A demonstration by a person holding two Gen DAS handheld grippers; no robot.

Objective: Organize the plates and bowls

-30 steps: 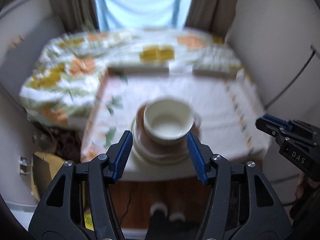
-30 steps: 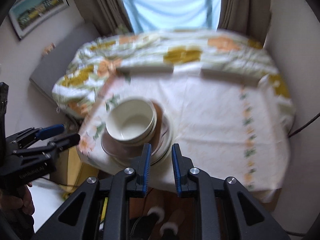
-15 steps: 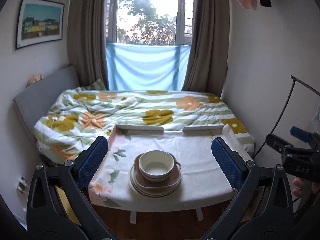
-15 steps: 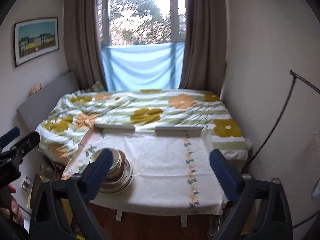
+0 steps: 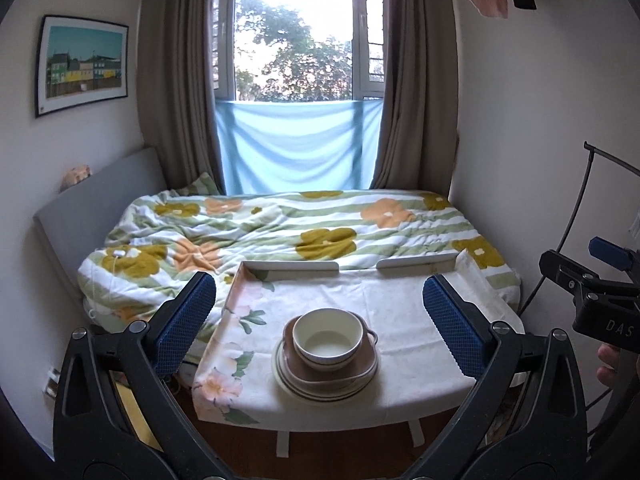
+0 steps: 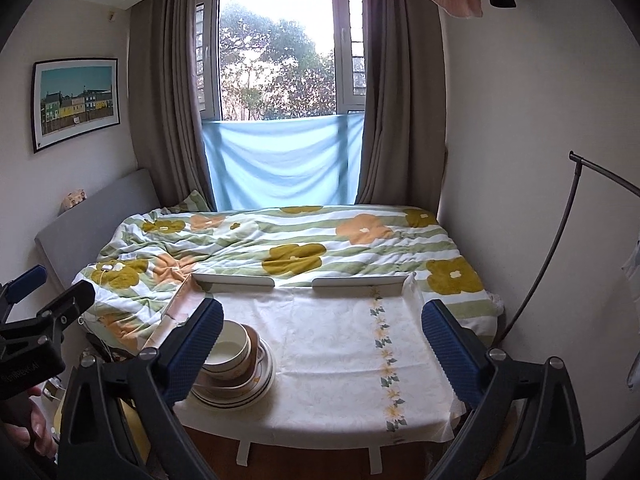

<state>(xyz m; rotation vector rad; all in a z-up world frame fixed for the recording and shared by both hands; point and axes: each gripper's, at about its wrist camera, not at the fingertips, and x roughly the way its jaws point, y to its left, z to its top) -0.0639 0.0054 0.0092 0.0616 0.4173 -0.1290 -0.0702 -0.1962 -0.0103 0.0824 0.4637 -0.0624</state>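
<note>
1. Clearly, in the left wrist view the left gripper (image 5: 320, 322) stands with its jaws spread wide and nothing between its blue textured pads (image 5: 185, 322).
2. Ahead of it, a cream round ceramic bowl (image 5: 327, 338) sits nested on a brown handled dish (image 5: 332, 370), atop a stack of cream dark-ringed plates (image 5: 320, 390).
3. That stack rests near the front edge of the white table draped in a floral cloth (image 5: 404, 320); bare cloth lies open to the stack's right and behind it, up to two low white rails (image 5: 294, 266).
4. The right gripper (image 5: 592, 284) shows at the stack's far right, apart from it.
5. In the right wrist view the right gripper (image 6: 322, 338) is likewise wide open and empty.
6. Its left pad (image 6: 194, 350) hides part of the bowl (image 6: 232, 346) and plates (image 6: 240, 394), which sit by the table's front left corner.
7. Smooth patterned cloth (image 6: 344, 344) spreads free to the stack's right.
8. Beyond the stack lies a rumpled flowered quilt (image 6: 288, 248).
</note>
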